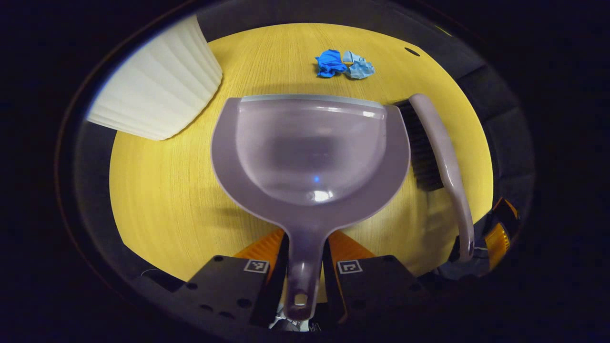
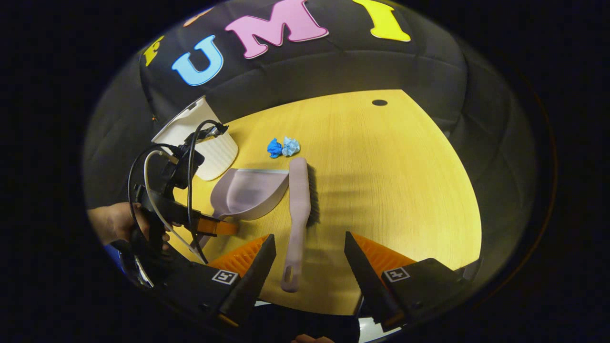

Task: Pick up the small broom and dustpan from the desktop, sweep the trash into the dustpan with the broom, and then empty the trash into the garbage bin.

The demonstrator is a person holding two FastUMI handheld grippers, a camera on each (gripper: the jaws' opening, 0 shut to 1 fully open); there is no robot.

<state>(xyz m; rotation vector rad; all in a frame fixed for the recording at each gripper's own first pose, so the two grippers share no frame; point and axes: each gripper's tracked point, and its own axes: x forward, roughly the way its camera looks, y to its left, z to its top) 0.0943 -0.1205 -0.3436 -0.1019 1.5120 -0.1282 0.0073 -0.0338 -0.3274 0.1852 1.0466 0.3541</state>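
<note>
lying flat on the yellow counter (image 2: 405, 190), the broom (image 2: 299, 214), long axis running straight away from the right gripper (image 2: 310, 255), handle end nearest and falling in the gap between the spread jaws, bristles pointing off to the right side. standing wide apart around that handle, the right jaws, touching nothing, seemingly a little above the handle rather than level with it. judging the coming move as a short drop and squeeze across the narrow handle, with no turning of the wrist needed, since the handle is already lining up with the gap.

sitting just left of the broom, the dustpan (image 1: 310, 152), mouth facing the far side, its handle reaching back between the jaws of the left gripper (image 1: 305, 281). closing tight against both sides of that handle, the left jaws, apparently gripping it; in the right gripper view, the left gripper (image 2: 217, 227) with a hand (image 2: 112, 221) behind it.

waiting beyond the dustpan's front lip, the blue crumpled trash (image 1: 344, 64), well apart from both tools. standing at the far left, the white ribbed bin (image 1: 159, 83), close to the dustpan's left edge.
</note>
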